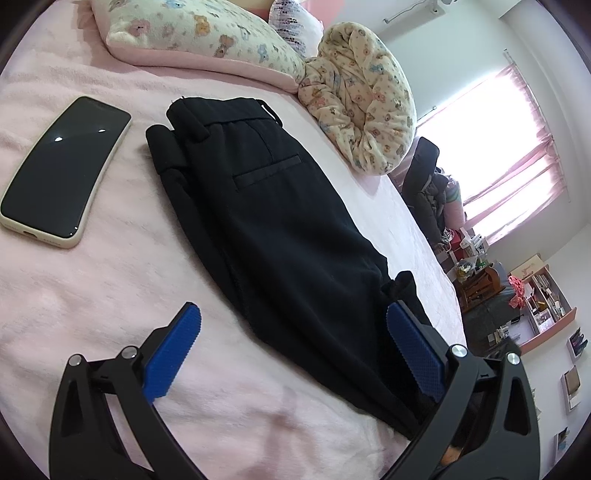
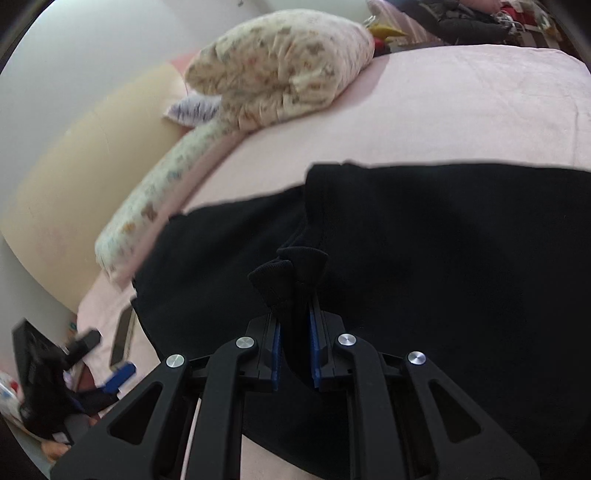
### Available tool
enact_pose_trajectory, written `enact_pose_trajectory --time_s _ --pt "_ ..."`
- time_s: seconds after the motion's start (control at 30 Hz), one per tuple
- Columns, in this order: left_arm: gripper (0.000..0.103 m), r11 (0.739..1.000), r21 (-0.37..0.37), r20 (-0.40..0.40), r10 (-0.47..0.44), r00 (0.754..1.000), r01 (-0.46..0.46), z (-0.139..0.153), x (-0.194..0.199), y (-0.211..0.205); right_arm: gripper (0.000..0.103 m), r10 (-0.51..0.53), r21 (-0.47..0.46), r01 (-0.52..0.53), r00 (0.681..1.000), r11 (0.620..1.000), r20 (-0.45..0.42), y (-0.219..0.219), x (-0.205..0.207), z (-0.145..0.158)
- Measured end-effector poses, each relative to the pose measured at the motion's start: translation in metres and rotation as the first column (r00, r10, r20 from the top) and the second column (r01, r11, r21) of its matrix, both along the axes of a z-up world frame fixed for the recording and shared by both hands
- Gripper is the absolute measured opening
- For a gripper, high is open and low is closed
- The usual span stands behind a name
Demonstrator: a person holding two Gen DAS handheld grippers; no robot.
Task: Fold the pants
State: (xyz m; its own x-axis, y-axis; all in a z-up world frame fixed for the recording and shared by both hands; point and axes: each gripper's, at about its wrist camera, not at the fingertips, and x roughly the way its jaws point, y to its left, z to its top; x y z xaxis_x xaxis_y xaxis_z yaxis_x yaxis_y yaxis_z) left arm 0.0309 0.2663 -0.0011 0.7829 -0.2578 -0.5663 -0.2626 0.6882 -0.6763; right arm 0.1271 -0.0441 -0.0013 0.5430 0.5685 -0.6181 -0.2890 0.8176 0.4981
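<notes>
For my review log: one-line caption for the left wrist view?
Open left gripper straddling the near end of black pants laid on a pink bedspread, phone alongside.

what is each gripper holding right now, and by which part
The right gripper is shut on a bunched edge of the black fabric pants. The left gripper is open over them, holding nothing.

The pants (image 1: 280, 221) lie on the bed (image 1: 110, 295), waistband toward the pillows (image 1: 207, 33) at its head. A phone (image 1: 62, 170) lies on the bed left of the pants, apart from them. A bundled blanket (image 1: 362, 96) sits right of the waistband, beside the pillows.
</notes>
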Motion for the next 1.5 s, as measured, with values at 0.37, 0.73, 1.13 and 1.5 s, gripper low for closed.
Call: enact_pose_trajectory --time_s 0.37,0.73,1.13,1.5 --pt "0.101 0.999 0.016 -0.029 -0.032 0.999 0.033 -0.005 0.007 -0.011 0.017 0.020 -0.198 -0.023 1.000 0.980 -0.015 0.032 0.005 -0.011" --pt "0.101 0.999 -0.037 -0.037 -0.021 0.999 0.020 -0.009 0.003 -0.001 0.055 0.252 -0.247 -0.199 0.946 0.948 0.202 0.045 -0.061 0.042" --pt "0.101 0.999 -0.048 -0.035 -0.024 0.999 0.022 -0.009 0.005 -0.001 0.040 -0.058 -0.378 0.101 0.991 0.920 0.124 0.022 0.061 0.029" --pt "0.101 0.998 -0.057 -0.030 0.037 0.999 -0.039 -0.008 0.004 0.015 0.040 -0.072 -0.260 0.070 0.997 0.963 0.002 -0.009 0.058 0.025"
